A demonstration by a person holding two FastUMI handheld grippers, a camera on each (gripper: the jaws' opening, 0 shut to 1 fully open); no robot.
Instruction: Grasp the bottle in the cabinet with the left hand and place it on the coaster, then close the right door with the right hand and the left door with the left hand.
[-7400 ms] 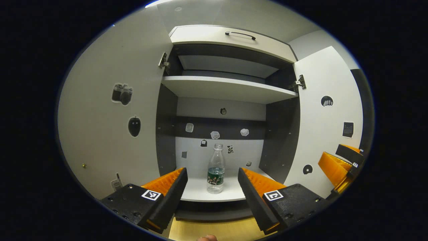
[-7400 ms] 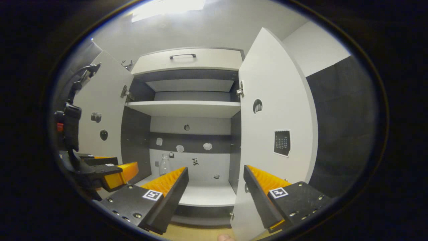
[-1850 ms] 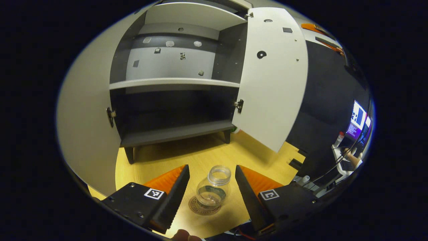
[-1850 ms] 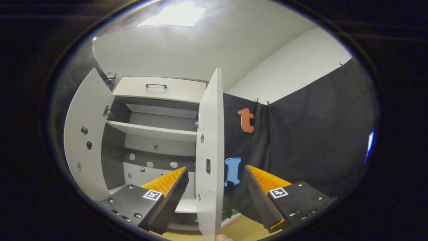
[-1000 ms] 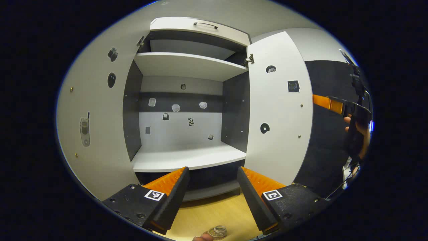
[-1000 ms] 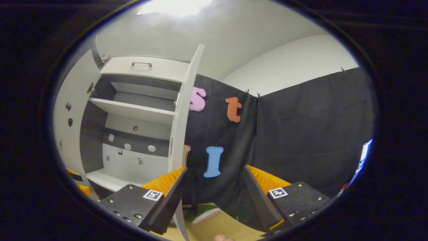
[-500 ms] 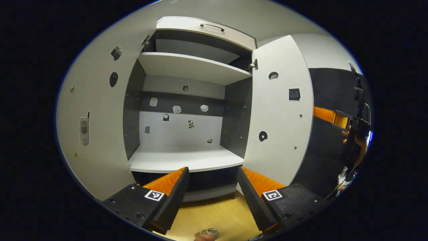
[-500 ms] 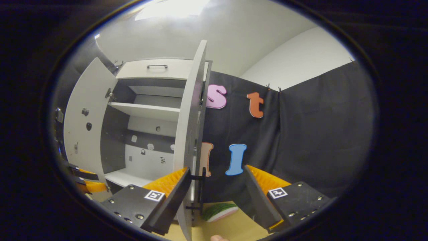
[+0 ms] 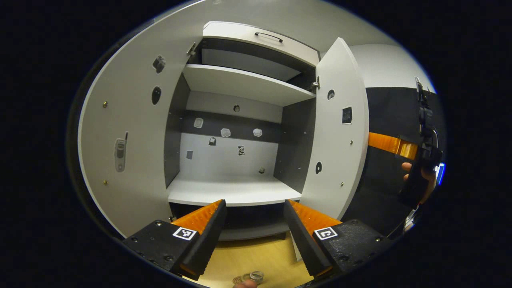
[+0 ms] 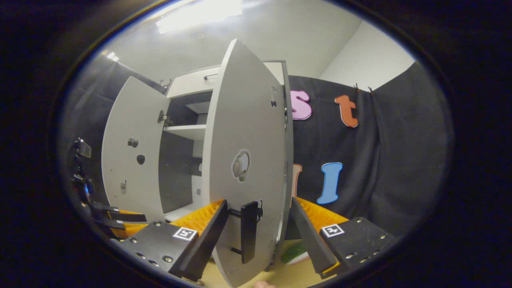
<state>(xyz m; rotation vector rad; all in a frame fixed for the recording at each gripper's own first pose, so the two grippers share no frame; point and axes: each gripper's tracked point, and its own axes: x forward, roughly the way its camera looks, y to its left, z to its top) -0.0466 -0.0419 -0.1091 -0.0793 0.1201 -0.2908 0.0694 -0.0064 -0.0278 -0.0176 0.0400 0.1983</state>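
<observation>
While the right gripper (image 10: 258, 232) sits behind the right door (image 10: 244, 160), jaws apart with the dark handle (image 10: 249, 232) between them and nothing clamped, it looks placed to swing that door shut. The left gripper (image 9: 254, 228) hangs jaws apart too, facing the cabinet (image 9: 236, 132) and its bare shelf (image 9: 232, 190). The bottle (image 9: 256, 275) sits below those jaws on the desk (image 9: 256, 256), apparently on the coaster (image 9: 239, 279). The left door (image 9: 128, 144), off to the side, is wide open, likely its job next.
</observation>
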